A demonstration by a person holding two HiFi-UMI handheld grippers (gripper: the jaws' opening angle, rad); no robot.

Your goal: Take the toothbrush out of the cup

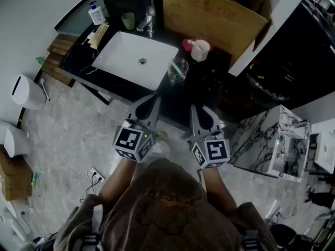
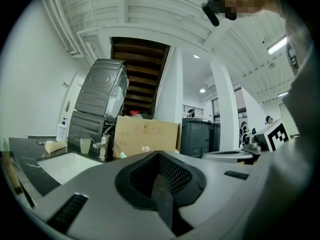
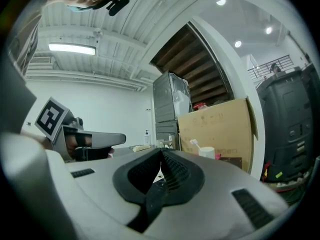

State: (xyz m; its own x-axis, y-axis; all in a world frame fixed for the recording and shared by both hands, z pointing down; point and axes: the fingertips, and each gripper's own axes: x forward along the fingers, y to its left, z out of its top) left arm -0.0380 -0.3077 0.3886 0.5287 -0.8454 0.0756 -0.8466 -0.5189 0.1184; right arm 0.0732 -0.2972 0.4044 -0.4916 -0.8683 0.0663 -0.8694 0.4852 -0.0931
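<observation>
two closed, empty: left gripper (image 1: 155, 100), right gripper (image 1: 193, 110); toothbrush (image 3: 194, 143) stands in white cup (image 3: 206, 152).

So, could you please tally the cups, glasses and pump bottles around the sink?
Cups: 2 (green cup, white cup)
Clear glass: 1
Pump bottle: 1
Total: 4
Pink item behind the white cup unclear, uncounted.
</observation>
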